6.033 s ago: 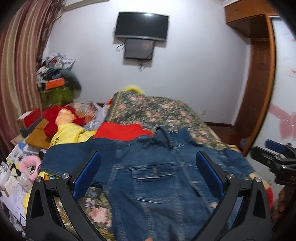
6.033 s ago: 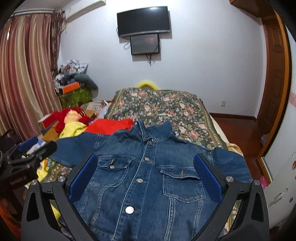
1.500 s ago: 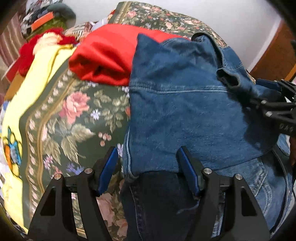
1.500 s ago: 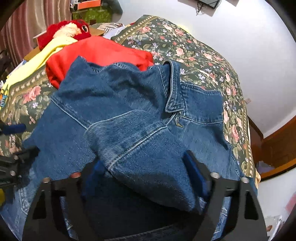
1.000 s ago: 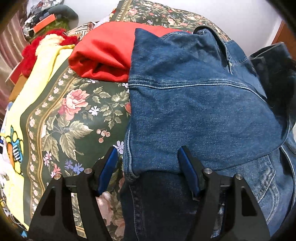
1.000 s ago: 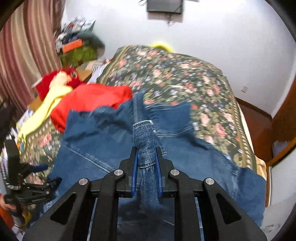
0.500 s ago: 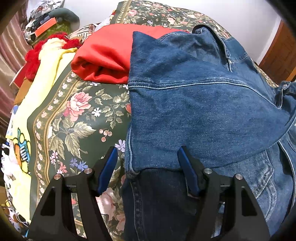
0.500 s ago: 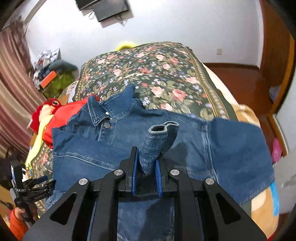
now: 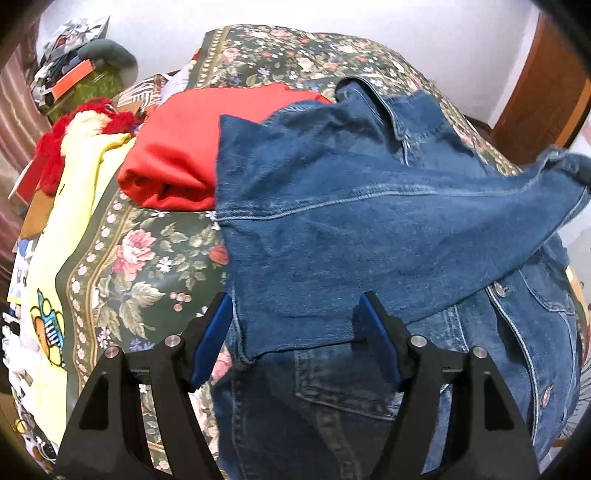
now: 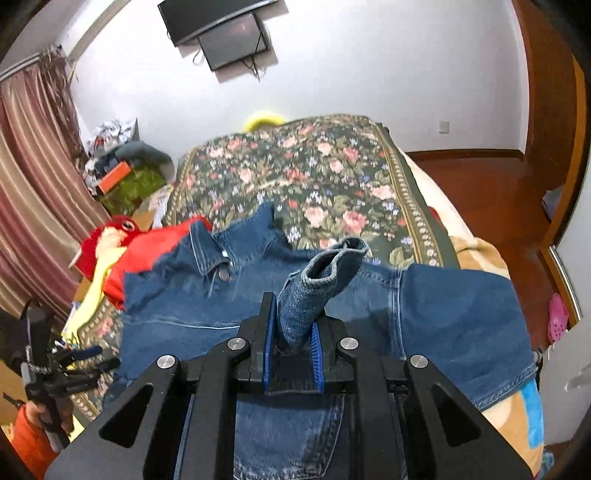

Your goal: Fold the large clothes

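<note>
Left gripper point(image 9: 295, 332) jaws wide apart, blue pads either side of the folded-over edge of the dark blue denim jacket point(image 9: 369, 221), not clamping it; the denim panel drapes between and ahead of the fingers, jacket front with metal buttons below and to the gripper's right. To the gripper's left, yellow cartoon-print blanket point(image 9: 74, 229) along the bed edge, then dark green floral bedspread point(image 9: 147, 266) just left of the left finger. Ahead-left, folded red garment point(image 9: 173, 162) touching the jacket's left edge, red-and-cream plush toy point(image 9: 85, 125) beyond it. Far right of this view, the jacket sleeve is pulled out taut, cuff point(image 9: 565, 162) raised. Right gripper point(image 10: 291, 354) jaws nearly closed, pinching the denim sleeve cuff point(image 10: 321, 288), which stands up out of the pads as an open tube. Jacket body spreads flat under and ahead of this gripper, collar point(image 10: 218, 247) ahead-left, other sleeve point(image 10: 461, 321) laid out to the right. Left gripper also visible far lower left point(image 10: 85, 358) in the right wrist view. Wall-mounted black TV point(image 10: 218, 22) far ahead.
</note>
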`<state>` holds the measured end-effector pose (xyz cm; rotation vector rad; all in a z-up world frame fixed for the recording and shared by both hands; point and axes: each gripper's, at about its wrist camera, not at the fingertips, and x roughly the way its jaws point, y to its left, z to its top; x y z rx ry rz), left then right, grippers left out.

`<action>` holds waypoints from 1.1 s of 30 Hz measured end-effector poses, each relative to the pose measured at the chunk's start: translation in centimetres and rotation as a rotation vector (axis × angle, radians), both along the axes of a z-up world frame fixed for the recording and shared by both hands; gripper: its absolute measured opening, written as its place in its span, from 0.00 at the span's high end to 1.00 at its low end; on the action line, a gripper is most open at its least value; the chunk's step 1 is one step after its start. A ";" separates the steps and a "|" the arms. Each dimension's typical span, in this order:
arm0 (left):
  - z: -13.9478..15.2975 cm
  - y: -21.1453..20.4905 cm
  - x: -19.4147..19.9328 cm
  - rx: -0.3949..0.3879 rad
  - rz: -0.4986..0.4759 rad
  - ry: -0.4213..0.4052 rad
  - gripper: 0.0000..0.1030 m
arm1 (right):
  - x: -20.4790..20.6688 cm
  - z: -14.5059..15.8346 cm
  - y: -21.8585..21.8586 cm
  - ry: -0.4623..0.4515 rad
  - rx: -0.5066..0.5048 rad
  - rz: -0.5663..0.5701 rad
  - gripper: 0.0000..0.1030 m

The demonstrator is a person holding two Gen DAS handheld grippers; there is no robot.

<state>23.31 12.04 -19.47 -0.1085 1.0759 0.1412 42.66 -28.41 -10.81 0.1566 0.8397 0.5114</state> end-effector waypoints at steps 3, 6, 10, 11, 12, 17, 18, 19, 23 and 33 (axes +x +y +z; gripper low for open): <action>-1.1 -0.5 0.4 0.006 -0.023 0.034 0.32 | 0.0 -2.2 -0.4 0.064 -0.024 -0.032 0.84; -1.6 -0.7 0.3 0.005 -0.022 0.034 0.32 | 0.3 -5.3 -1.1 0.174 -0.072 -0.046 0.81; -1.6 -0.5 0.2 -0.017 -0.017 0.043 0.31 | 0.4 -8.3 -2.7 0.293 -0.051 -0.044 0.73; -1.6 -0.5 0.2 -0.016 -0.018 0.045 0.31 | 0.4 -8.6 -3.2 0.310 -0.049 -0.056 0.65; -1.5 -0.6 0.1 -0.013 -0.019 0.047 0.31 | 0.4 -8.8 -3.6 0.320 -0.056 -0.071 0.62; -0.5 -1.3 0.1 -0.017 -0.040 0.032 0.31 | 0.1 -8.6 -5.9 0.329 -0.110 -0.145 0.58; -0.3 -1.6 0.2 -0.020 -0.045 0.026 0.31 | 0.1 -8.4 -6.7 0.331 -0.095 -0.155 0.58; 0.2 -1.9 0.4 -0.015 -0.051 0.014 0.31 | 0.1 -8.2 -7.1 0.329 -0.089 -0.164 0.58; 2.1 -3.2 1.4 -0.006 -0.081 -0.033 0.31 | -0.2 -6.7 -10.0 0.280 -0.092 -0.243 0.56; 6.1 -6.9 4.9 -0.008 -0.134 -0.187 0.31 | 0.0 -7.6 -16.1 0.328 -0.015 -0.419 0.34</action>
